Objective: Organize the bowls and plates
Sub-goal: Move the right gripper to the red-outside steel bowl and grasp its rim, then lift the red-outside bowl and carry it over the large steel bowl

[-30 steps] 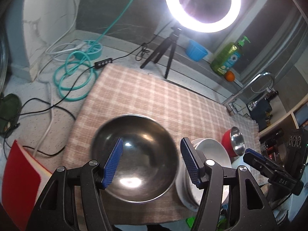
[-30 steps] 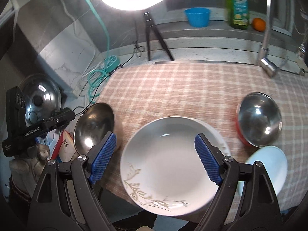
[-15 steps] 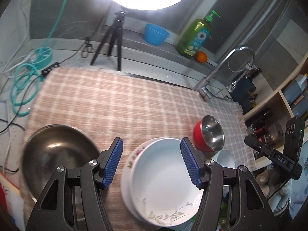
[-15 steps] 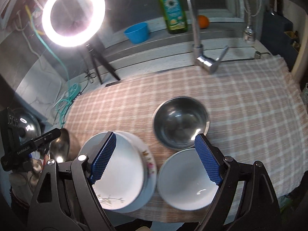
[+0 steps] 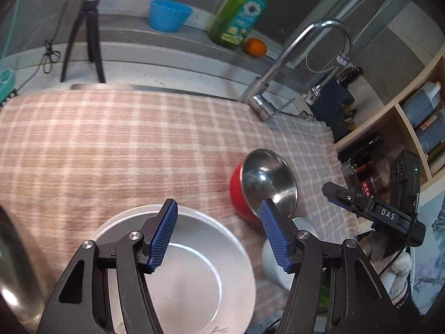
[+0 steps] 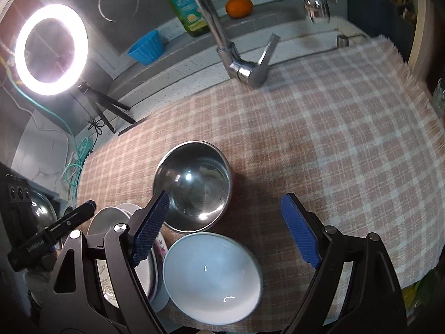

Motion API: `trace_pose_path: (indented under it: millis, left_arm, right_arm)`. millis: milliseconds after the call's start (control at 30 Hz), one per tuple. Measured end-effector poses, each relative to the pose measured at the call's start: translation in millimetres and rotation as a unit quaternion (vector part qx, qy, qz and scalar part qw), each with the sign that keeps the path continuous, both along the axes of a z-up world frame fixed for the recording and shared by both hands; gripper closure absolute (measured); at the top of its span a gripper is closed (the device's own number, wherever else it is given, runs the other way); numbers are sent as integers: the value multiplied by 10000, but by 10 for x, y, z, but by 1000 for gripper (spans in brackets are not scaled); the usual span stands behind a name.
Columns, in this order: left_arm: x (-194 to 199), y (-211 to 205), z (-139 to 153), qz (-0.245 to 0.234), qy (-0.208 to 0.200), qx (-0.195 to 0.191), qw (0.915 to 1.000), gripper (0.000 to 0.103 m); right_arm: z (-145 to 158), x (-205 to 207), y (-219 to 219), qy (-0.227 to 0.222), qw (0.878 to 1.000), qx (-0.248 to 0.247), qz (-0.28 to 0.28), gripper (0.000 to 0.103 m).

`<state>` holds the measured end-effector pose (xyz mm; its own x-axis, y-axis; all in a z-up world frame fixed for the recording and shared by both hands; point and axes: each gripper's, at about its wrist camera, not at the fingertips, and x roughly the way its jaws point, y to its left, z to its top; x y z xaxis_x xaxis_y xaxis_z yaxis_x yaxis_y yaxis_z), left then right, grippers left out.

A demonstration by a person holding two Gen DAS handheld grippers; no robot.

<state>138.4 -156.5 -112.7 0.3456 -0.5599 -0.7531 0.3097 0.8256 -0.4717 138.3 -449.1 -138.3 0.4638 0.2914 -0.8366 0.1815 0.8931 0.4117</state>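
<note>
The left gripper [image 5: 219, 236] hung open and empty above the white plate [image 5: 194, 264], which sat on a flowered plate at the near edge of the checked cloth [image 5: 111, 144]. The right gripper [image 6: 222, 231] stood wider open, also empty, over the gap between the steel bowl [image 6: 194, 183] and the white bowl [image 6: 212, 275] just in front of it.

A second earlier the left gripper had framed the big steel bowl [image 5: 14, 272], now only a sliver at the left edge, and the right had framed the white plate. Both had swung rightward along the cloth (and tipped a little lower), bringing the red-sided steel bowl and the white bowl into reach.

That suggested the small bowls were the next targets, perhaps for nesting; nothing was lifted yet. Beyond stood the faucet [image 6: 239, 64], soap bottle [image 5: 239, 11], orange [image 5: 256, 46] and ring light [image 6: 51, 48].
</note>
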Motion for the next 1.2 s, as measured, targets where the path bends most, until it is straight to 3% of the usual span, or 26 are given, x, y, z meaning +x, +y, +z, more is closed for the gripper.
trace_pose_path:
  millis: [167,400,700,900,1200]
  left_arm:
    - [109,-250,-129,-187,188,-3,9996,45]
    - [215,-426,-266,-328,483,-94,9982,62]
    - [285,-546,-372,-420,618,-81,9972,82]
    - [310,-603,-389,-482,589,-49,9971,86]
    - [323,-608,-383,-492,541,-20,9973,89]
  right_arm:
    - [-173,82,-49,215,9994,265,94,35]
    - [-354,170,-38,441,9975,507,239,60]
    - [-452,218,8,559,9960,589,359,83]
    - [-487,256,32,603,9956,604,375,91]
    - [-449,264,50,561,9965,513,357,91]
